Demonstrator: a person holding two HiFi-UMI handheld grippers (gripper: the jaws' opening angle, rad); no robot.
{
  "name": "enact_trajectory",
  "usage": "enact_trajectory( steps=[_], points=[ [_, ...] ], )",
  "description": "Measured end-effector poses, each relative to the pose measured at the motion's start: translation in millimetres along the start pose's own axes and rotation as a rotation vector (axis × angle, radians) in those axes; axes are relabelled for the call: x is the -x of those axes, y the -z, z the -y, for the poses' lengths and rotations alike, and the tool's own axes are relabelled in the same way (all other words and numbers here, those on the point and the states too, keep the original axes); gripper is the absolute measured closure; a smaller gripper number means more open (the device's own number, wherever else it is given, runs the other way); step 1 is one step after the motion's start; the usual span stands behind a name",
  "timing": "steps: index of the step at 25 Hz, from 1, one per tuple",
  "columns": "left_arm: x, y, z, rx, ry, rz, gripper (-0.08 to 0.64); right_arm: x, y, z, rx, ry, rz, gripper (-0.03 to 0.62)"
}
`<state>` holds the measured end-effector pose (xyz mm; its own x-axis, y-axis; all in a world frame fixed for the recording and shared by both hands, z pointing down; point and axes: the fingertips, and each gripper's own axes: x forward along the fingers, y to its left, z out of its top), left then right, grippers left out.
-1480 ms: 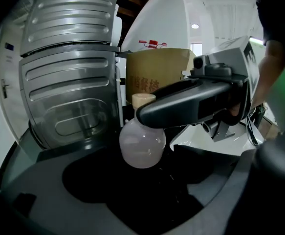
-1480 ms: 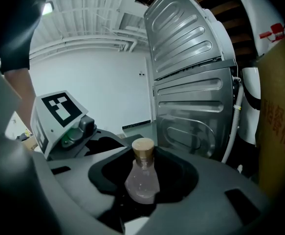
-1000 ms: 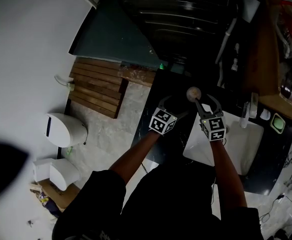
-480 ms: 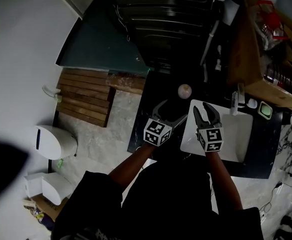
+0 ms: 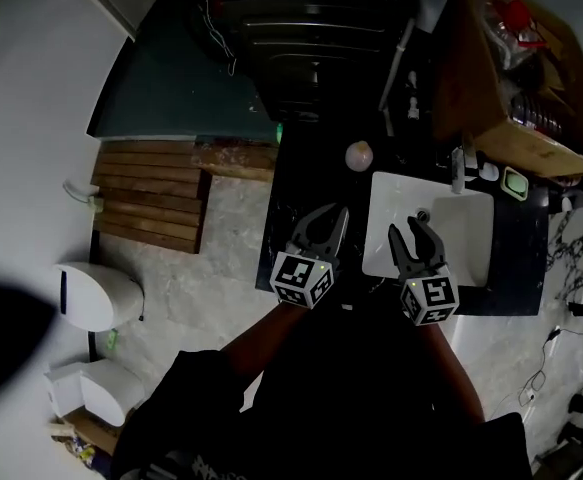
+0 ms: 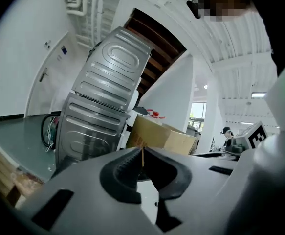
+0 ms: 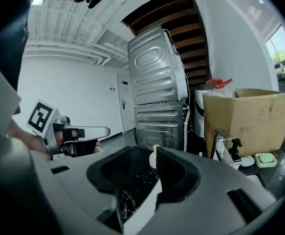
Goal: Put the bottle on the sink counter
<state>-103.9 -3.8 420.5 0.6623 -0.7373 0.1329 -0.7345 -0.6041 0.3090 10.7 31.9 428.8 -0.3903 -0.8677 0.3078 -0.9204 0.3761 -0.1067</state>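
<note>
The bottle (image 5: 359, 155) is seen standing upright on the dark surface (image 5: 306, 183), just beside the left rim of the white sink (image 5: 376, 218) and clear of both tools. The placing itself is therefore judged to be done: the bottle is carried by the surface alone and no lean is shown in the head view.

The left hand-held gripper (image 5: 336, 211) is held near the front edge of the surface, well apart from the bottle. Its jaws are closing down to tip against tip, and nothing is caught between them in the left gripper view.

The right hand-held gripper (image 5: 408, 226) is held over the near part of the sink, also apart from the bottle. Its jaws are drawn to a narrow slit with nothing gripped; only the distant bottle is glimpsed through the slit in the right gripper view.

Little is judged to be left of the task, at most a full withdrawal of both tools from the surface. Whether the bottle is capped cannot be told at this size.
</note>
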Motion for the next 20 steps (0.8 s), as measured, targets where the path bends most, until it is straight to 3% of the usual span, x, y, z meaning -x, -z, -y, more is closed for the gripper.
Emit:
enact_trajectory(
  steps=[4, 8, 12, 16, 20],
  points=[
    [19, -1, 23, -0.009, 0.071, -0.005, 0.545, 36, 5, -10, -0.004, 0.041, -0.022, 0.422],
    [29, 9, 40, -0.038, 0.106, -0.031, 0.545, 57, 12, -18, 0.003, 0.073, -0.031, 0.486],
    [44, 13, 60, -0.084, 0.097, -0.069, 0.545, 73, 8, -31, -0.003, 0.071, 0.015, 0.548],
    [61, -7, 88, -0.102, 0.076, -0.060, 0.545, 92, -10, -44, -0.026, 0.043, 0.086, 0.554],
    [74, -4, 118, -0.149, 0.029, -0.068, 0.545, 129, -18, -56, -0.022, 0.023, 0.120, 0.552]
  ],
)
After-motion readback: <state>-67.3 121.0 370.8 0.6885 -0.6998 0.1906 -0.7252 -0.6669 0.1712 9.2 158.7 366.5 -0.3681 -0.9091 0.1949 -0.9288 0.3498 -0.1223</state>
